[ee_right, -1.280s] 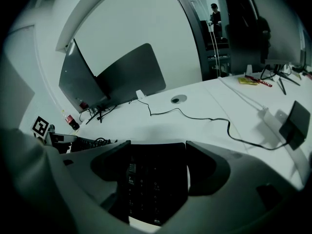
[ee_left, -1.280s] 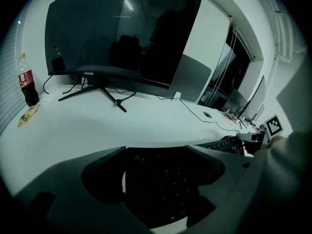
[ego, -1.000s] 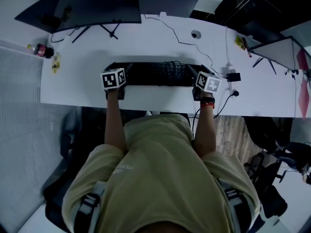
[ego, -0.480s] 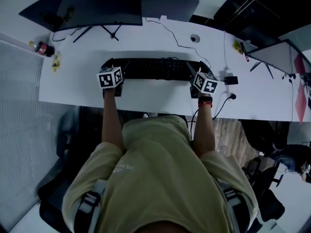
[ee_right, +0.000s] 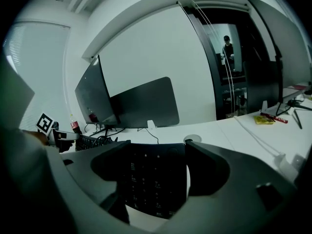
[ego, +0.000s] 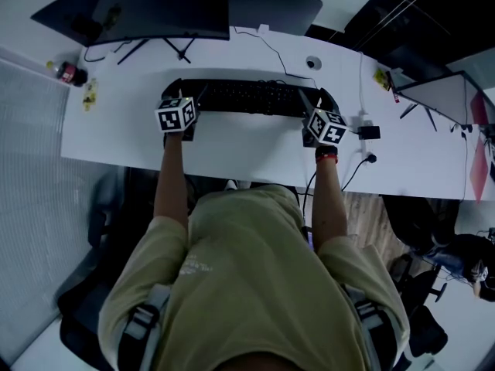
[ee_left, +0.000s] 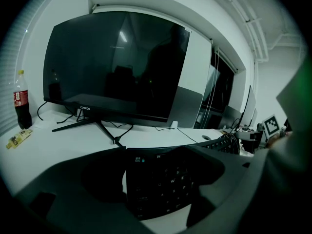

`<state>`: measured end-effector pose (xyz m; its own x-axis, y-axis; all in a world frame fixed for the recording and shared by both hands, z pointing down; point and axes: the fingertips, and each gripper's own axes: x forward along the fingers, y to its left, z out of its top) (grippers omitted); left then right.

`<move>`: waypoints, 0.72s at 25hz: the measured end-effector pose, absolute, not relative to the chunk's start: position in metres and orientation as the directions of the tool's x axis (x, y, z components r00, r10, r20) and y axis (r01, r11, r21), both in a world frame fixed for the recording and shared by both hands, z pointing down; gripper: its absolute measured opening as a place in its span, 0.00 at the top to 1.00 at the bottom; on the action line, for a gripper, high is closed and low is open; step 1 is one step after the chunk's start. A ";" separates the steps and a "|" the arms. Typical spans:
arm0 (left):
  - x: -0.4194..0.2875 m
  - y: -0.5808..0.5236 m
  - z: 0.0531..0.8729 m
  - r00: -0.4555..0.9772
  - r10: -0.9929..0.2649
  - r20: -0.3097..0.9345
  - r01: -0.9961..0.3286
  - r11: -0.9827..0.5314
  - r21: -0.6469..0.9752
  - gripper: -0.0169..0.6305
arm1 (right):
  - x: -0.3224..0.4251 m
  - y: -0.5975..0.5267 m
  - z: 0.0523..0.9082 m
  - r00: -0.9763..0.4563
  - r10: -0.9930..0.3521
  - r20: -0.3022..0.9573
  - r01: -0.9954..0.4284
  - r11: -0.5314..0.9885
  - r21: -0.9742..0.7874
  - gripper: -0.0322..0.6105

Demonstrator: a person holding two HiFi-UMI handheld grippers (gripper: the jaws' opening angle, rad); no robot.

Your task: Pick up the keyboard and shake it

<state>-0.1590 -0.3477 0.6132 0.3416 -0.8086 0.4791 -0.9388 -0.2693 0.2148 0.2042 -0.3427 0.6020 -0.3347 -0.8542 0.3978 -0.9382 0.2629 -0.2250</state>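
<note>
A black keyboard (ego: pixel 247 97) stretches across the white desk (ego: pixel 247 149) in front of the person, each end held in a gripper. My left gripper (ego: pixel 176 97) is shut on its left end, and the left gripper view shows the keys (ee_left: pixel 163 182) filling the gap between the dark jaws. On the right end my right gripper (ego: pixel 315 103) is shut, with the number pad (ee_right: pixel 151 179) sitting between its jaws. Whether the keyboard is off the desk I cannot tell.
A large dark monitor (ego: pixel 155 6) on a stand is behind the keyboard. A cola bottle (ego: pixel 68 74) and a snack packet (ego: pixel 89 97) lie far left. A thin cable (ego: pixel 278 52), a grommet (ego: pixel 312 62), a plug adapter (ego: pixel 370 132) and another screen (ego: pixel 433 83) are to the right.
Both grippers and the keyboard between them have moved away from the desk's front edge, toward the monitor.
</note>
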 end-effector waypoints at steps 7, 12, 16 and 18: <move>-0.162 -0.358 0.604 0.326 -0.886 0.328 -0.944 -0.286 0.165 0.39 | 0.201 -0.360 0.590 -0.351 -0.895 0.276 -0.935 0.317 -0.160 0.40; -0.164 -0.343 0.619 0.312 -0.891 0.330 -0.948 -0.271 0.166 0.40 | 0.199 -0.350 0.601 -0.357 -0.888 0.290 -0.934 0.329 -0.142 0.40; -0.163 -0.331 0.621 0.310 -0.898 0.312 -0.949 -0.274 0.154 0.40 | 0.200 -0.337 0.606 -0.346 -0.890 0.296 -0.938 0.317 -0.143 0.40; -0.164 -0.326 0.621 0.309 -0.902 0.302 -0.950 -0.276 0.149 0.40 | 0.199 -0.332 0.606 -0.345 -0.892 0.293 -0.938 0.317 -0.141 0.40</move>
